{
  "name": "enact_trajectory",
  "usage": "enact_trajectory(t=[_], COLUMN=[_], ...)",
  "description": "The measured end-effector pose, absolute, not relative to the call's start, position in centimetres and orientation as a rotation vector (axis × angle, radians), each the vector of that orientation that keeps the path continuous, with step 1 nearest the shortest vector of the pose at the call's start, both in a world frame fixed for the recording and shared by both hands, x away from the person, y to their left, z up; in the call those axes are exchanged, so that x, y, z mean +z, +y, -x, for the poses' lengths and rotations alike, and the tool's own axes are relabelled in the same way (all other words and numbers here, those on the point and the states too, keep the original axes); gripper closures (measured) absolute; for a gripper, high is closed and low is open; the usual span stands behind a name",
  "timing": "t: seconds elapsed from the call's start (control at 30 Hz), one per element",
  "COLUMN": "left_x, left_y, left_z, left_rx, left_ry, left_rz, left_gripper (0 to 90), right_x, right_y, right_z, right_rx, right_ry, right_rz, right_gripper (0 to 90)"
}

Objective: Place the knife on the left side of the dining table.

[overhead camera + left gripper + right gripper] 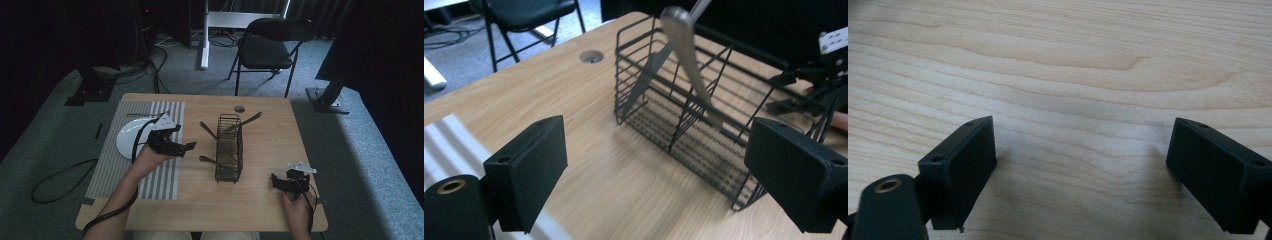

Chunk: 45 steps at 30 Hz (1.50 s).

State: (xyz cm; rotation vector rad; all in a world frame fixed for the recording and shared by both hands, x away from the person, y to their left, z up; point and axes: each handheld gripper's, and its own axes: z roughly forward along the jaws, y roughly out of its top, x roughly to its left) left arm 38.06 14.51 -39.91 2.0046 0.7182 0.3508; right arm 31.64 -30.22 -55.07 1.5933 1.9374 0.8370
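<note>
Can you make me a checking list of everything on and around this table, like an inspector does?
Surface: wooden table, with a striped mat on its left part and a round hole near the far edge.
Job's things: black wire basket with cutlery leaning out of it; white plate on the mat.
Clutter: nothing seen.
Grippers: left hand-held gripper open, above the mat's edge, facing the basket; right hand-held gripper open, low over bare wood.
Cables: one cable trails from the left gripper to the floor.
Surroundings: folding chair beyond the table, grey carpet, dark curtains.
</note>
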Motion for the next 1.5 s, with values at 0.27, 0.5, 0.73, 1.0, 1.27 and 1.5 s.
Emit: enact_trajectory(t=[0.27,0.5,0.73,1.0,1.27,1.5], left_x=[-39.3,-39.4,-39.7,-40.7,-41.3,-40.8], left_y=[12.0,10.3,9.6,9.8,9.3,9.0], left_z=[-39.4,-39.8,-40.0,-39.7,-39.6,-39.7], left_rx=[0.322,0.304,0.279,0.296,0.249,0.154], left_ry=[0.708,0.707,0.756,0.845,0.868,0.849], left_rz=[-1.973,-1.956,-1.895,-1.836,-1.786,-1.748], left_gripper=[10.4,13.8,21.3,50.3,74.6,77.7], right_x=[-55.1,-55.1,-55.1,-55.1,-55.1,-55.1], right_y=[-30.2,-30.2,-30.2,-30.2,-30.2,-30.2], right_z=[-31.6,-31.7,-31.7,-31.6,-31.6,-31.6], right_rx=[0.838,0.837,0.837,0.837,0.838,0.837], right_ry=[1.935,1.935,1.935,1.935,1.934,1.935], right_rz=[-1.598,-1.597,-1.595,-1.597,-1.598,-1.597], right_gripper=[11.5,11.6,11.5,11.6,11.6,11.6])
